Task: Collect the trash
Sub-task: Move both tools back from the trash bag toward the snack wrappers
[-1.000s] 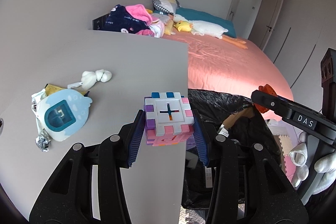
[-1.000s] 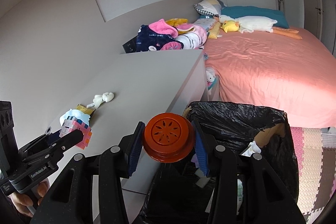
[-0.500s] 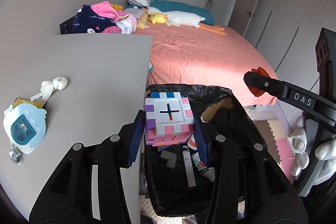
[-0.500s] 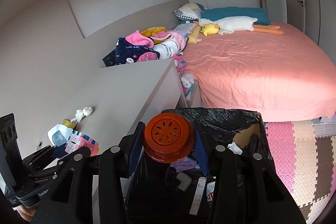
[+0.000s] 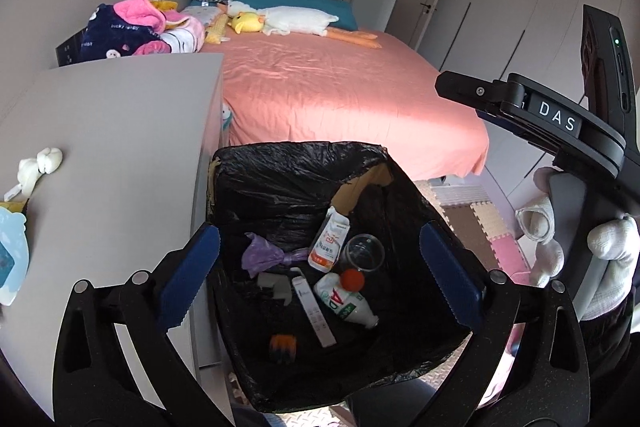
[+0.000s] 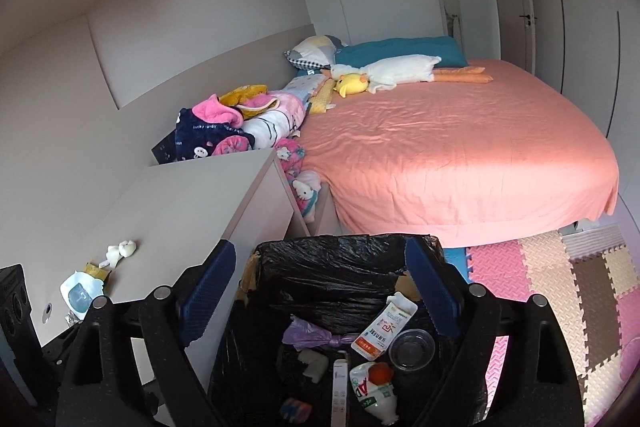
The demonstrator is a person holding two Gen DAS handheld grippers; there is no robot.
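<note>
My left gripper [image 5: 320, 267] hangs over the black-lined trash bin [image 5: 296, 167], its jaws opening wide with nothing between them. My right gripper [image 6: 320, 291] hangs over the same bin [image 6: 332, 259], jaws also opening and empty; in the left wrist view its finger [image 5: 520, 107] reaches in from the right. In the bin a pink-and-purple block cube [image 5: 283, 347] shows blurred near the bottom, and an orange round lid [image 5: 354, 279] lies on a white bottle [image 5: 344, 301]. From the right wrist I see the lid [image 6: 380, 373] and the cube [image 6: 296, 407] too.
The bin also holds a purple bag [image 5: 260, 259], a white pouch [image 5: 330, 245], a clear cup [image 5: 364, 253] and a white strip. A grey cabinet [image 5: 120, 147] stands left with a white plush [image 5: 38, 167] and a blue toy [image 5: 10, 263]. A pink bed [image 5: 340, 95] lies behind. Foam mats [image 6: 560, 287] cover the floor.
Both grippers swung from the cabinet's edge to above the bin and opened. The block cube left the left jaws and the orange lid left the right jaws; both now lie in the bin.
</note>
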